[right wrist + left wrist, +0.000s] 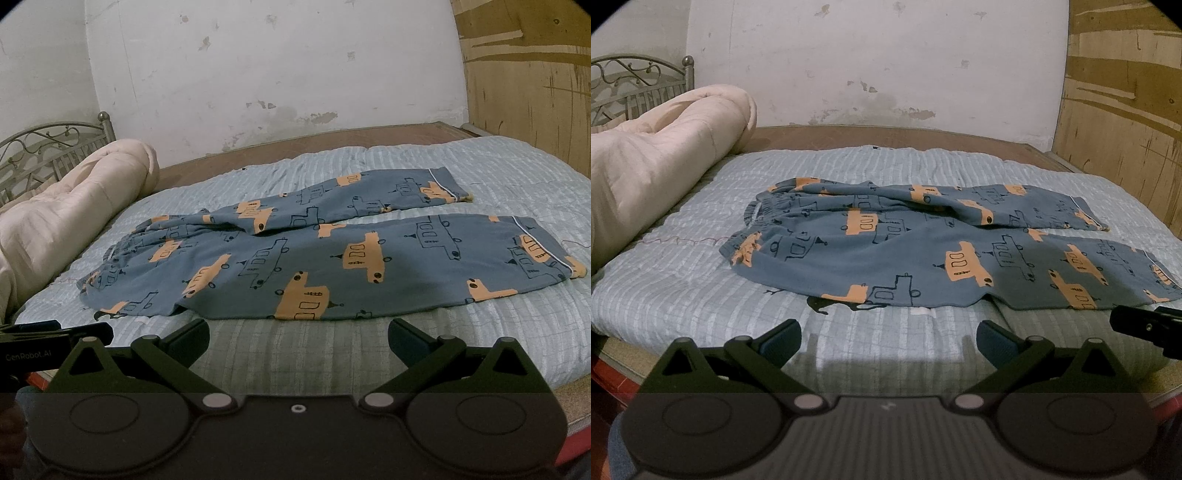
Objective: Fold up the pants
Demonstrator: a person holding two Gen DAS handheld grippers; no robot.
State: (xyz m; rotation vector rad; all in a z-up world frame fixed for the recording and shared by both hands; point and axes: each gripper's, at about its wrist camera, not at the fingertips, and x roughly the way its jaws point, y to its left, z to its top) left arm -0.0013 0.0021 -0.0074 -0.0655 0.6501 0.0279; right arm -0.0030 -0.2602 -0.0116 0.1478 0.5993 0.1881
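Both your claws hang spread and empty at the bed's (683, 295) near edge: left claw (888, 341), right claw (299, 339). Just beyond them, the pants (314, 266) lie flat, waistband left, legs right. A rolled quilt (657, 166) sits far left.

Lighting: dim, flat, cool indoor; source perhaps behind the cameras. Soft shadows on the bed (683, 295) near each claw. Both views: strong fisheye bending, black vignetted corners, a darker band across the bottom.
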